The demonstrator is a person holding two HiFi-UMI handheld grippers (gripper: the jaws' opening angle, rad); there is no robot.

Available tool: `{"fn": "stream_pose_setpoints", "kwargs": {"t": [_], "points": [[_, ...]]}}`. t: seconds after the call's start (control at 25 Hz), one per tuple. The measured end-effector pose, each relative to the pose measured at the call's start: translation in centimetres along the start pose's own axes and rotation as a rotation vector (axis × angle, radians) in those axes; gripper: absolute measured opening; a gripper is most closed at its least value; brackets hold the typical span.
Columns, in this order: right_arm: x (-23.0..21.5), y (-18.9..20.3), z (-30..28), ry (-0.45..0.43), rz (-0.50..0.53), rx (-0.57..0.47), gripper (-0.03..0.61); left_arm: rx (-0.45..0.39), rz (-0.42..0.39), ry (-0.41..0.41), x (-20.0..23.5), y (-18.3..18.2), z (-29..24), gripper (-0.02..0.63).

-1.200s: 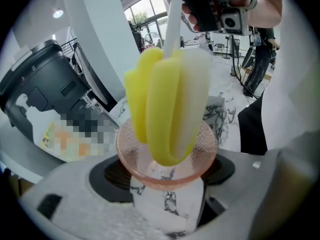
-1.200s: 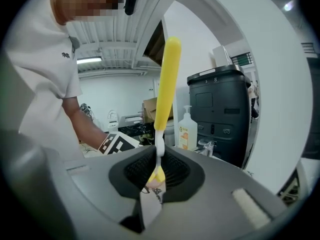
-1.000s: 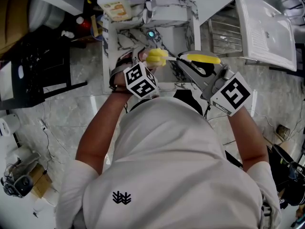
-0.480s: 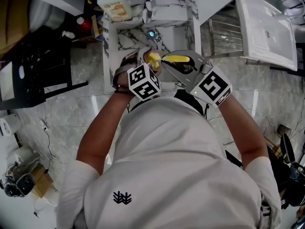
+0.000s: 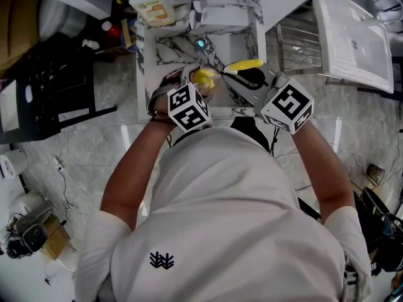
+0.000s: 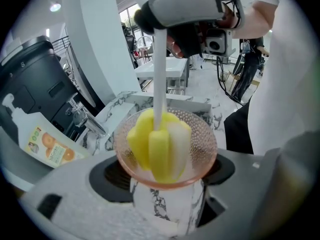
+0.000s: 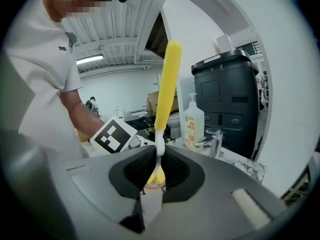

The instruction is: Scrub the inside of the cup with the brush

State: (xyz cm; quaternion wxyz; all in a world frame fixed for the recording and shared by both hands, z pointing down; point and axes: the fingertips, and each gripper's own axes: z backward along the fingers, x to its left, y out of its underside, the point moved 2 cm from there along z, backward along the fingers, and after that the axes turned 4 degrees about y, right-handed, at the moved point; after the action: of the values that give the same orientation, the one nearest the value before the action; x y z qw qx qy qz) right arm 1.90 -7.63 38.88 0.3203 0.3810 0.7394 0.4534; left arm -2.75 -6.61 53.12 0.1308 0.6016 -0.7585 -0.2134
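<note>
My left gripper (image 5: 200,83) points steeply down at the end of my bent left forearm (image 5: 135,165), jaws clamped on the sides of the cup (image 6: 204,143). My right gripper (image 5: 242,80) reaches in closer to level from my right forearm (image 5: 322,162), jaws pinched on the brush (image 7: 167,79) handle.

Head view, looking steeply down over the person's white shirt (image 5: 227,219).

- Left tongs (image 5: 192,84): marker cube (image 5: 187,107) uppermost, tips at the cup (image 5: 203,87) over the near edge of the marble sink (image 5: 146,61).
- Right tongs (image 5: 247,79): marker cube (image 5: 287,107) tilted, tips aimed left towards the cup.
- Brush (image 5: 244,65): yellow handle lies across the right tongs' tips, and the yellow head fills the cup mouth.
- Sink: drain (image 5: 201,43) lies beyond the cup, and the faucet (image 5: 198,8) stands at the far rim.
- Soap bottle (image 5: 151,5): far left corner of the sink.
- White tray (image 5: 352,39): well apart, to the right.
</note>
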Motion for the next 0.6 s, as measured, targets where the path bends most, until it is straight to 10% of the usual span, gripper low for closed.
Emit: {"fn": "stream_pose_setpoints", "kwargs": {"t": [0.6], "points": [[1.8,-3.5,3.2,-0.037,0.042,-0.049,0.043,0.018,0.029,0.004,0.6,0.9,-0.1,0.379]]}}
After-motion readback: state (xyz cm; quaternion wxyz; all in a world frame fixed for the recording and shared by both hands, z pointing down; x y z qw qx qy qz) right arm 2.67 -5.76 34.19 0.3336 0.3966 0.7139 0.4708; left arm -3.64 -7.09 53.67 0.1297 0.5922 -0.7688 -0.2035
